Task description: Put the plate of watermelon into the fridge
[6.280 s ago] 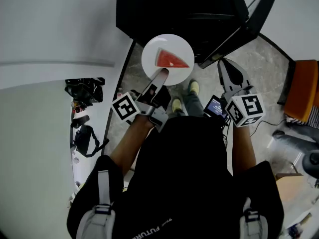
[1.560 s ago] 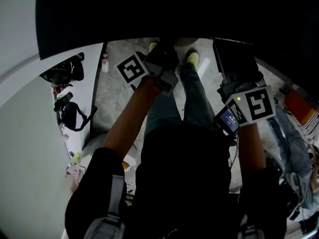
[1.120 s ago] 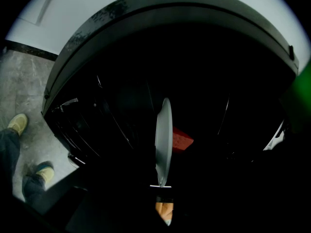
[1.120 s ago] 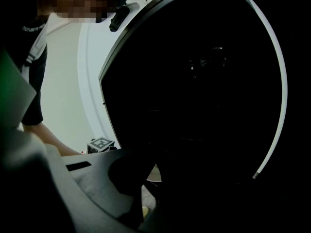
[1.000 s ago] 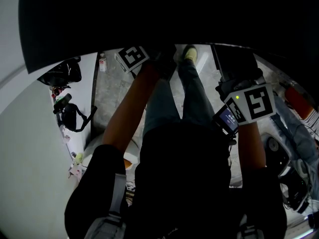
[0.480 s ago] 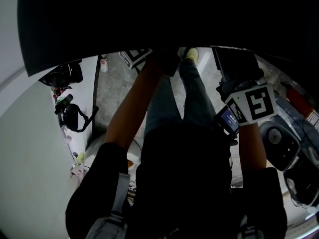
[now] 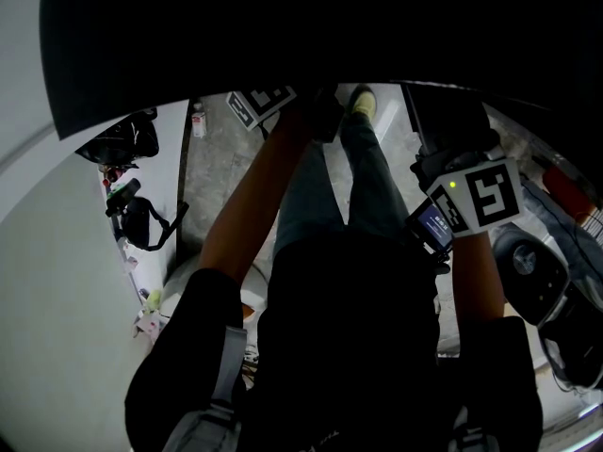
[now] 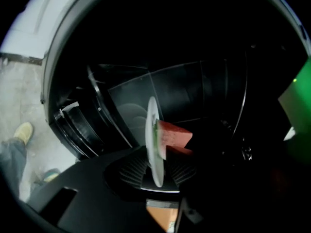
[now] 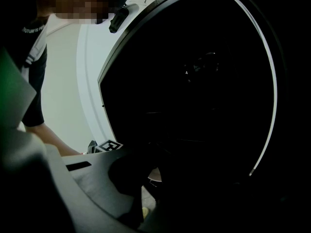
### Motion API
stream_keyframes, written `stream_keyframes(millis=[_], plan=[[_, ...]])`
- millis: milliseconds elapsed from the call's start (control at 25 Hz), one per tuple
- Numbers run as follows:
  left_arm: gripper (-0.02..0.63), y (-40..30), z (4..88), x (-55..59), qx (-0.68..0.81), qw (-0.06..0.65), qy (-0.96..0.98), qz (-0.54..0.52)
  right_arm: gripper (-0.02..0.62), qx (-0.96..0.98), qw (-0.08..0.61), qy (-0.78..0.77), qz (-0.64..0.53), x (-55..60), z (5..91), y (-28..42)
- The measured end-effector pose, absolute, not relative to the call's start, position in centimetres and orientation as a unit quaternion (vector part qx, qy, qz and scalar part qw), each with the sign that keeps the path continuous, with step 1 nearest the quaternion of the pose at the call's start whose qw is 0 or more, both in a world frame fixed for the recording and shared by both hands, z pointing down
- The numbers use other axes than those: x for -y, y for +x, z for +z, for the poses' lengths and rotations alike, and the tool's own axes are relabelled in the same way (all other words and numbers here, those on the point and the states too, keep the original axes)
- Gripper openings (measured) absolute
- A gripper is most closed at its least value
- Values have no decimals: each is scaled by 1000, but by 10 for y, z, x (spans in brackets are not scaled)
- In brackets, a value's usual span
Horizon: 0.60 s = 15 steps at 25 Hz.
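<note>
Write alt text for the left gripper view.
A white plate carrying a red watermelon wedge stands edge-on between the jaws of the left gripper, which have just been opening, inside the dark fridge. A shoe shows at far left.

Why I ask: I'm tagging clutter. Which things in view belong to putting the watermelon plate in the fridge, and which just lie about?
Job: plate; watermelon slice on it; fridge; left gripper, whose jaws have just been opening with the plate's rim between them.
Lying about: black bag on the white surface; small bottle.
</note>
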State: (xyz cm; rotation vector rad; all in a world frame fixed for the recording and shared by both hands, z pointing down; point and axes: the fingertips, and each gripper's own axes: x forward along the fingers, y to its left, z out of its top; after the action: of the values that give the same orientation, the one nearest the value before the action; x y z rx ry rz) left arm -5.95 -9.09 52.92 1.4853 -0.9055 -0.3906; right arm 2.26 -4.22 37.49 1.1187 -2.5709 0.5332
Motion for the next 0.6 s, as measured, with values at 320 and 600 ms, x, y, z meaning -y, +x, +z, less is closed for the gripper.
stream_keyframes(millis=[320, 600], plan=[[218, -64, 525, 92, 392, 619, 664, -150, 12, 893, 148, 383, 187, 46, 378, 20], [278, -70, 526, 82, 406, 604, 680, -91, 12, 891, 147, 388, 185, 47, 370, 23]])
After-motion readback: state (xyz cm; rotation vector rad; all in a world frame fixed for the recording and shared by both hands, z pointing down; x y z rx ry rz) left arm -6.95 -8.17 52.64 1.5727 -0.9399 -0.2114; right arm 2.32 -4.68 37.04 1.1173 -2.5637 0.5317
